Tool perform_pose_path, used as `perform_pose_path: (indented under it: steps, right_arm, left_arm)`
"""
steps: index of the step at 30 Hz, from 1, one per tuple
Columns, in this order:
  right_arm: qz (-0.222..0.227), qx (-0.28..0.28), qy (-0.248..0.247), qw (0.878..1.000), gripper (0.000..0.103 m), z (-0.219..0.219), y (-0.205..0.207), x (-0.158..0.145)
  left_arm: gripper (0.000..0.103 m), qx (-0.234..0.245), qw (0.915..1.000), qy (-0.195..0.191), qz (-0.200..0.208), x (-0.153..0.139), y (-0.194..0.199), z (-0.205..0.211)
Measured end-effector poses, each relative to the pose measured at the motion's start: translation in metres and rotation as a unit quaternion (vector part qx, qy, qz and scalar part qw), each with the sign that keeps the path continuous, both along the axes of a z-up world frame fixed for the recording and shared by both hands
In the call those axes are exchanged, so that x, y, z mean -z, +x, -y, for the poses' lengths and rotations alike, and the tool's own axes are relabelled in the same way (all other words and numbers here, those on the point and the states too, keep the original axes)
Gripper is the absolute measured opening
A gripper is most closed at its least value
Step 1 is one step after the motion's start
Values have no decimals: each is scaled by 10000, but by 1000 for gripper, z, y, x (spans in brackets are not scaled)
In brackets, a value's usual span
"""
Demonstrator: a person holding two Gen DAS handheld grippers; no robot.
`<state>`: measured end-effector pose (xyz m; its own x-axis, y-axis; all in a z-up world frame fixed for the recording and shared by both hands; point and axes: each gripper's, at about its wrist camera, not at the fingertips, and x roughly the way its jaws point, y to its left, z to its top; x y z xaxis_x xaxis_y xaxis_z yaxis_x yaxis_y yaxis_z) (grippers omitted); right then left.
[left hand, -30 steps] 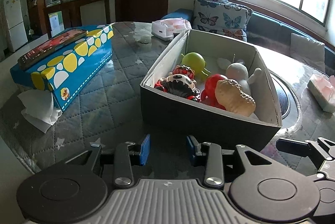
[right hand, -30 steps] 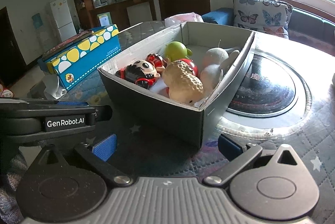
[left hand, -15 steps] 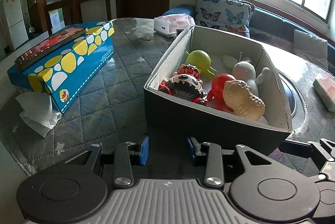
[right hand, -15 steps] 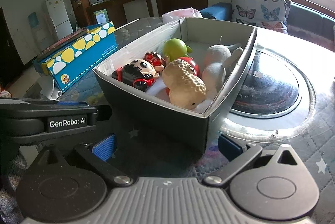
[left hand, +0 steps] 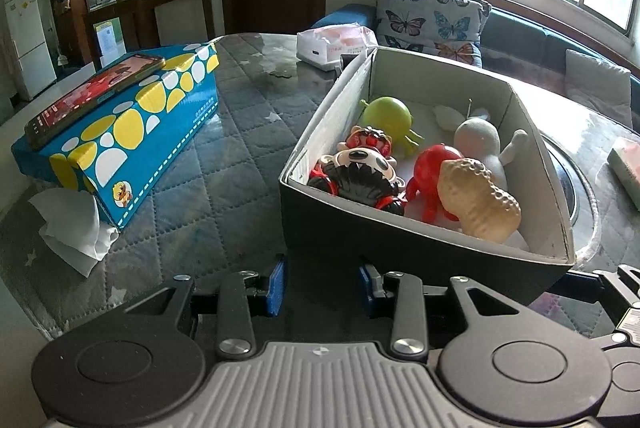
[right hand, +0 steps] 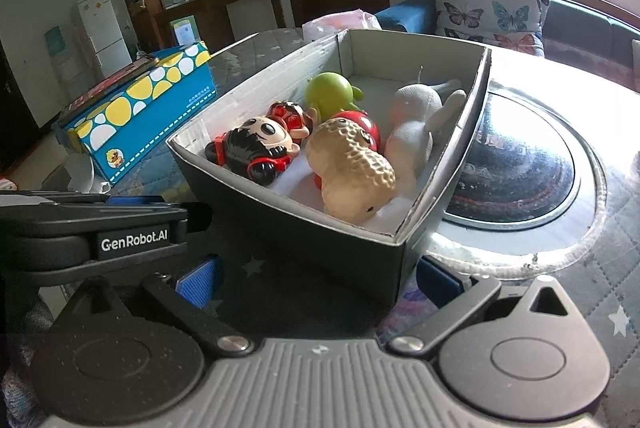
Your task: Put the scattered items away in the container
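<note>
Both grippers hung just short of the container [left hand: 420, 244], on its near side: the left gripper [left hand: 321, 282] with its blue pads parted and nothing between them, the right gripper [right hand: 316, 282] spread wider, one pad either side of the container's near corner without touching it, also empty. Neither needed to hold anything, as far as I could judge, because the toys already lay inside the dark box. Against its near wall sat the peanut toy [right hand: 352, 170], with the black-haired doll [right hand: 256, 148] beside it and a red figure [left hand: 434, 176] tucked behind; deeper in were the green toy [left hand: 388, 118] and the white figure [left hand: 480, 144], which leaned on the wall nearest the window. They were heaped loosely, as dropped things settle. Outward from the container, to its left, stood a blue spotted box [left hand: 132, 132] with a phone [left hand: 92, 92] resting on top and a crumpled tissue [left hand: 72, 228] at its near end. Beyond the container's far corner lay a packet of tissues [left hand: 336, 44]. I saw no loose toy on the quilted table [left hand: 224, 164], so the tidying looked finished.
</note>
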<state>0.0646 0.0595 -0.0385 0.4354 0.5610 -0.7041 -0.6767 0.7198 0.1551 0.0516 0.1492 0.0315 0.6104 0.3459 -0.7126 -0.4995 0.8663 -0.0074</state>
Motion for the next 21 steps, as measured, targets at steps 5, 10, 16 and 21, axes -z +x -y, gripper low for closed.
perform_pose_path:
  steps: [5,10,16,21]
  right_arm:
    - [-27,46,-16,10000,103,-1,3,1]
    - [-44,80,-39,10000,103,-3,4,3]
    - [-44,108,-57,9999,103,-4,5,5]
    - [-31,101,-65,9999,103,-4,5,5]
  left_arm:
    - [39,4,10000,6,-51,2,3,-2]
    - [39,-3,10000,10,-84,3,5,-3]
    - [37,28,9999,101,-55,3,7,-2]
    - [36,13,10000,68,-49,3,7,-3]
